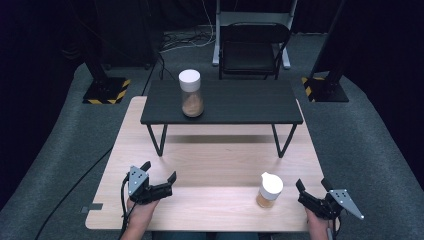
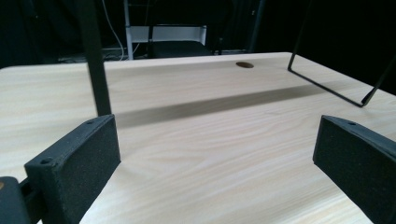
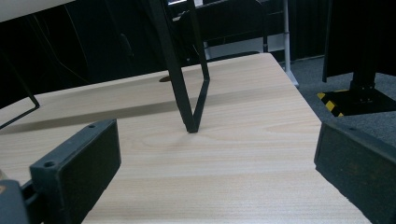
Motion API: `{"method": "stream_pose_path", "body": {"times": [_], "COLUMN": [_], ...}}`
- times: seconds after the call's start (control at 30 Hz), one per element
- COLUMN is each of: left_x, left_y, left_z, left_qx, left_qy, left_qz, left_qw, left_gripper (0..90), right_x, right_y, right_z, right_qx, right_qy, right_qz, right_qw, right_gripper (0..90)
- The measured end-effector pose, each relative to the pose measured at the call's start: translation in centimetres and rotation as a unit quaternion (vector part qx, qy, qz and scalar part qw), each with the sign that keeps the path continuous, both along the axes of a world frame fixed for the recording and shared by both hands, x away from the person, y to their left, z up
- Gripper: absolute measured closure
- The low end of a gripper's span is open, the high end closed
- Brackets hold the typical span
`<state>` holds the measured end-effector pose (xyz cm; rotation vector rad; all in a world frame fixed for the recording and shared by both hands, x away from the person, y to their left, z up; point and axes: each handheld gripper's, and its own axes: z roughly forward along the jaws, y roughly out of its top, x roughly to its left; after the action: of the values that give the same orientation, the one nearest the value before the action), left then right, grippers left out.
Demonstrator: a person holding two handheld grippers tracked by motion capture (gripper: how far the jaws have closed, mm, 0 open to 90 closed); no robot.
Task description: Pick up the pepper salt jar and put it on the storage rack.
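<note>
Near the small jar [image 1: 270,190], both grippers [image 1: 160,176] [image 1: 314,186] gape wide, holding nothing.

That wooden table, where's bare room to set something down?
The widest bare patch on the wooden table lies between the left gripper and the small cup. Under the black shelf, its legs narrow the passage.

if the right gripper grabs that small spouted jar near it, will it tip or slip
The small spouted jar stands upright on the wooden table, short and fairly wide, so it probably resists tipping. It looks about half full of brown powder, so likely light, with the weight low. Its smooth round wall may slip between the right gripper pads.
</note>
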<state>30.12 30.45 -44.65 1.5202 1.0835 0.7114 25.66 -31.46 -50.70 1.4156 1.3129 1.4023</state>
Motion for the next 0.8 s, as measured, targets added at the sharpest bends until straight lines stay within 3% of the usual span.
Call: {"method": "stream_pose_path", "body": {"times": [0.2, 0.47, 0.8], "left_x": [-0.5, -1.1, -1.2], "left_y": [0.0, 0.0, -0.6], "left_z": [-1.7, -3.9, -4.1], "left_qx": [0.005, 0.004, 0.023], "left_qy": [0.016, 0.018, 0.011], "left_qz": [0.001, 0.0, 0.004], "left_qw": [0.9999, 0.9998, 0.9997], "left_gripper": [0.3, 0.2, 0.0], "right_x": [0.0, 0.0, 0.1], "right_y": [0.0, 0.0, -0.1], "right_z": [0.0, 0.0, 0.1], "right_qx": [-0.003, -0.002, 0.001], "right_qy": [0.0, 0.0, 0.003], "right_qz": [0.001, 0.002, 0.003], "right_qw": [1.0, 1.0, 1.0], "right_gripper": [0.0, 0.0, 0.0]}}
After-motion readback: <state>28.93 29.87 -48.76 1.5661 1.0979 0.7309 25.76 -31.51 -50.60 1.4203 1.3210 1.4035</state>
